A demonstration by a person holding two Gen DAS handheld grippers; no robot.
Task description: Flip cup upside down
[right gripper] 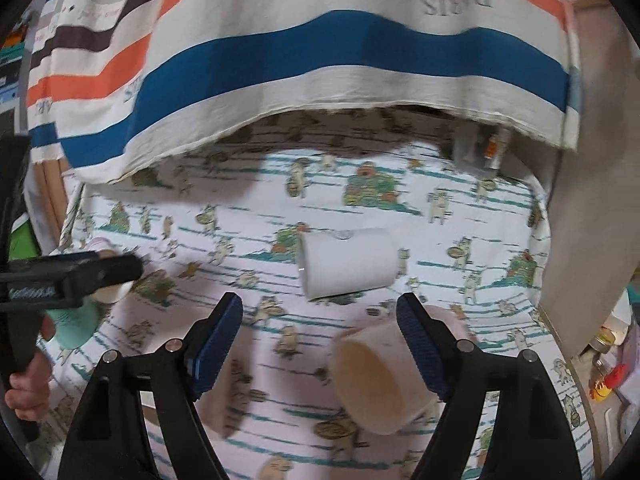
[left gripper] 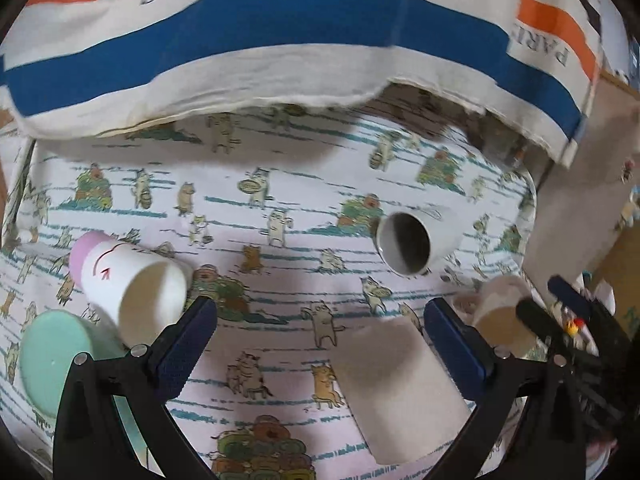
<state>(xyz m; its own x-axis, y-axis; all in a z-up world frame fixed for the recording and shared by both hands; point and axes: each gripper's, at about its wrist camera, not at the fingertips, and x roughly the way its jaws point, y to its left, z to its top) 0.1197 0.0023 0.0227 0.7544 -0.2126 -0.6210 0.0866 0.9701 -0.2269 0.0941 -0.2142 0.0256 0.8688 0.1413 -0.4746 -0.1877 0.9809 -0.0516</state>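
— Which cup do we turn? Several lie on their sides, none upside down yet.

— We judge it's the beige cup. It lies low on the tabletop, mouth facing us, its long axis running roughly along our line of reach. It sits just beside the inner face of the right-hand finger of the right gripper, which partly covers it.

— And how do those fingers stand?

— Spread wide, with nothing between them. The cup is off to the right of the gap, not centred in it, so we would need to shift right and come lower before closing.

— Could the left take one instead?

— The left gripper is just as wide open and empty. A pale cup lies in the lower part of its gap, closer to its right-hand finger, long axis pointing mostly away from us and tilted a little. So each hand has a cup close by. The beige cup is beyond the left's right-hand finger, nearer our right hand.

— What lies further out?

— A white cup on its side ahead of the right gripper, axis across our view, mouth to the left. Off to the left, a pink-based cup is tipped over, with a green cup beside it.
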